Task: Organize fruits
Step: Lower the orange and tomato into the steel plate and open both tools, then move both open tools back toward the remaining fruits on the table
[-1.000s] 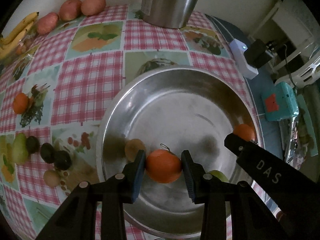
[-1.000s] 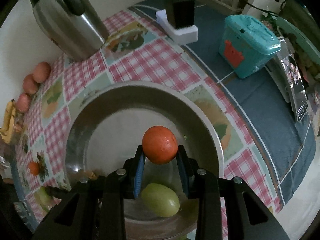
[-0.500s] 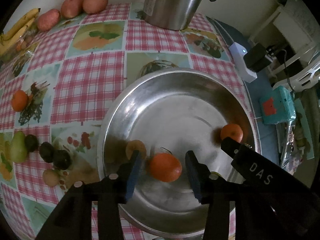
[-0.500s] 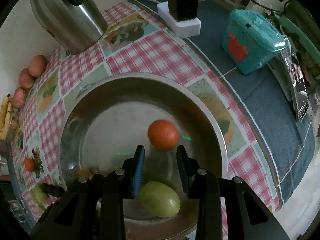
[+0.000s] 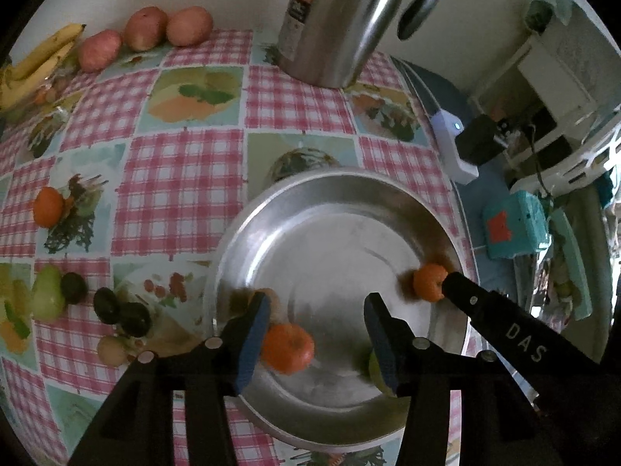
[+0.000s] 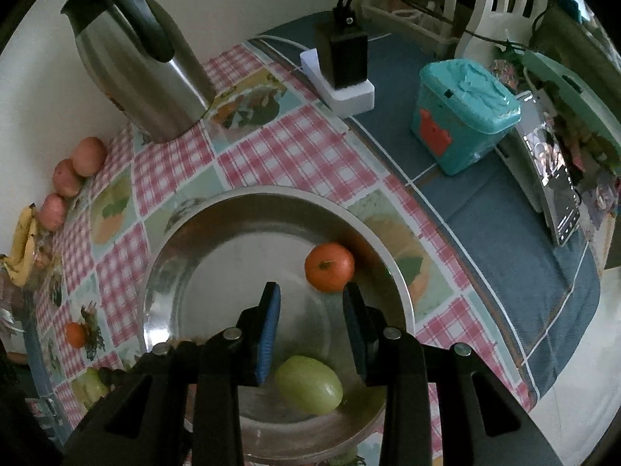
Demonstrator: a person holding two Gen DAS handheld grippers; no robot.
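Observation:
A wide steel bowl (image 5: 337,202) (image 6: 240,213) stands on the checked tablecloth. My left gripper (image 5: 316,310) is open above the bowl; an orange (image 5: 288,347) lies loose in the bowl by its left finger. My right gripper (image 6: 310,303) is open above the bowl; a second orange (image 6: 329,266) (image 5: 429,281) rests at the bowl's right side, just beyond its right finger. A green pear (image 6: 309,384) (image 5: 373,365) lies in the bowl under the right gripper.
A steel kettle (image 5: 341,19) (image 6: 136,73) stands at the back. Apples (image 5: 147,33), bananas (image 5: 35,66), another orange (image 5: 47,206), a green pear (image 5: 48,297) and dark fruits (image 5: 120,310) lie on the cloth to the left. A teal box (image 6: 462,116) and a charger (image 6: 345,70) sit to the right.
Both grippers opened and let go of their oranges. The left orange dropped into the bowl; the right one rolled to the bowl's right side. Both grippers drew back upward.

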